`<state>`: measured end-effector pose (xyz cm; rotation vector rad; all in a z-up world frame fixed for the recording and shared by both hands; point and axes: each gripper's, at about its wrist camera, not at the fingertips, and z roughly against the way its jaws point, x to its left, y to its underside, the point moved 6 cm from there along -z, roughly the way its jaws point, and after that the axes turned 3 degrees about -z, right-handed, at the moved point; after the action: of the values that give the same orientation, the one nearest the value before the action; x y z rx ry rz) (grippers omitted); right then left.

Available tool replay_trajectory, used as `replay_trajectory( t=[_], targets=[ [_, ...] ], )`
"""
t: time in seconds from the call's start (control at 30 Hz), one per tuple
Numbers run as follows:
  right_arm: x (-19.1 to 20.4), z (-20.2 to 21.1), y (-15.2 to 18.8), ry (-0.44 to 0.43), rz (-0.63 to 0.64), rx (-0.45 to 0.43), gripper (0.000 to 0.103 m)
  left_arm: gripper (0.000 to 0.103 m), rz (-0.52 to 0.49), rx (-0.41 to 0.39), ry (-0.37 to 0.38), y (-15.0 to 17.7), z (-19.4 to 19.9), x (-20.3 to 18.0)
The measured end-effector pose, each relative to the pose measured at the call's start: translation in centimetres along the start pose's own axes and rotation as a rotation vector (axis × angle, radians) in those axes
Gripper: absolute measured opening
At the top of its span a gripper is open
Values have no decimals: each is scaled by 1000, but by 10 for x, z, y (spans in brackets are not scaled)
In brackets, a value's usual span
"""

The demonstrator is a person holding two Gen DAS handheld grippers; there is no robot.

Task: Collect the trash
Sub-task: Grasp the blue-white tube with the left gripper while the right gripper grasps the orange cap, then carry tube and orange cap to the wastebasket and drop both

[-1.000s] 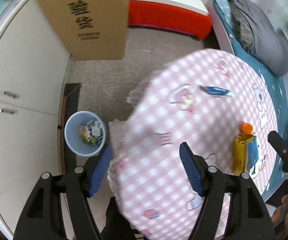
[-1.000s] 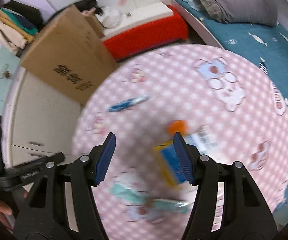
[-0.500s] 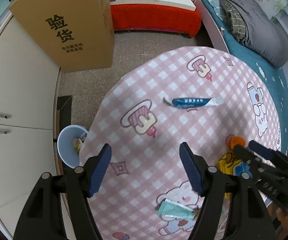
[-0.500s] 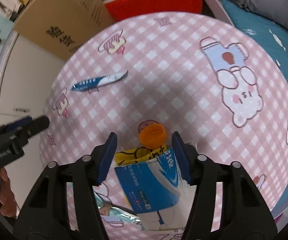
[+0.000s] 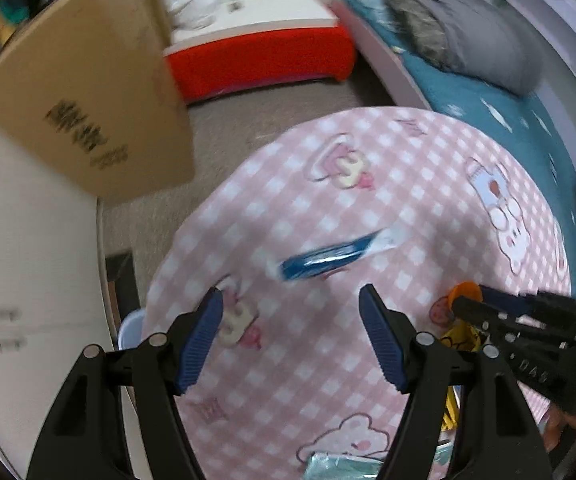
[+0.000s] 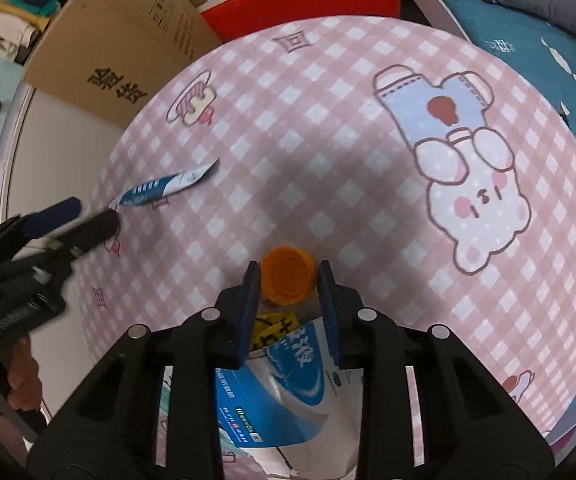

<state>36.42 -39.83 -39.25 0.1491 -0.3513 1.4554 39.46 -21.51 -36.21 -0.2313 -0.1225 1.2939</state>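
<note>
Right gripper point(image 6: 286, 280), my side: jaws closing around an orange bottle cap point(image 6: 288, 280) on the round table point(image 6: 327, 140); pads look right at its sides, though I cannot tell whether they press yet. Left gripper point(image 5: 291, 300): jaws wide apart, nothing between them, hanging over the pink checked cloth just short of a blue-and-white wrapper point(image 5: 327, 260), which is blurred in that view. Blue-and-white carton point(image 6: 284, 392) and yellow packet point(image 6: 274, 326): lying under my right tongs, largely hidden by them. Pale green wrapper point(image 5: 339, 468): cut off at the frame's bottom edge. Blue bin point(image 5: 130, 330): only a sliver shows past the table edge
</note>
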Motion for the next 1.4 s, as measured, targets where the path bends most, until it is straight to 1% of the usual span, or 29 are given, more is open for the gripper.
replay_trajectory(
  t=[0.13,0.2,0.3,0.37,0.4,0.47,0.53,0.57,0.67,0.83,0.93,1.03,1.1,1.17,1.33,1.4],
  targets=[
    [-3,3,-4,-31,-32,-6,29,69,-131,4,-26,-9,-13,-18],
    [-4,6,-4,-49,-49,-5,29,69,-170,1,-33,-14,-19,-23],
    [-5,6,-5,-67,-68,-7,29,67,-202,17,-38,-18,-30,-26],
    [-9,10,-3,-77,-76,-11,29,56,-213,48,-27,-17,-37,-27],
    [-9,11,-3,-80,-79,-13,29,43,-208,73,-5,-16,-40,-27],
    [-5,12,-4,-80,-80,-23,29,32,-183,75,11,-16,-41,-26],
    [-4,16,-2,-82,-81,-29,29,16,-157,82,37,-17,-40,-23],
    [-3,19,-2,-85,-82,-36,29,14,-140,86,52,-15,-40,-22],
    [2,25,-3,-87,-79,-48,29,12,-89,78,88,-10,-36,-16],
    [25,32,3,-91,-51,-60,29,12,24,51,163,6,-17,-2],
    [46,32,8,-100,-24,-61,29,12,62,31,169,21,-3,12],
    [77,31,17,-115,17,-57,29,12,97,22,169,39,10,28],
    [106,27,27,-130,52,-47,29,12,132,14,167,54,19,45],
    [130,24,36,-142,83,-37,29,12,169,14,157,71,28,68],
    [215,6,70,-189,190,7,29,12,267,16,122,120,47,130],
    [246,-2,80,-205,230,23,29,12,317,16,104,145,55,163]
  ],
)
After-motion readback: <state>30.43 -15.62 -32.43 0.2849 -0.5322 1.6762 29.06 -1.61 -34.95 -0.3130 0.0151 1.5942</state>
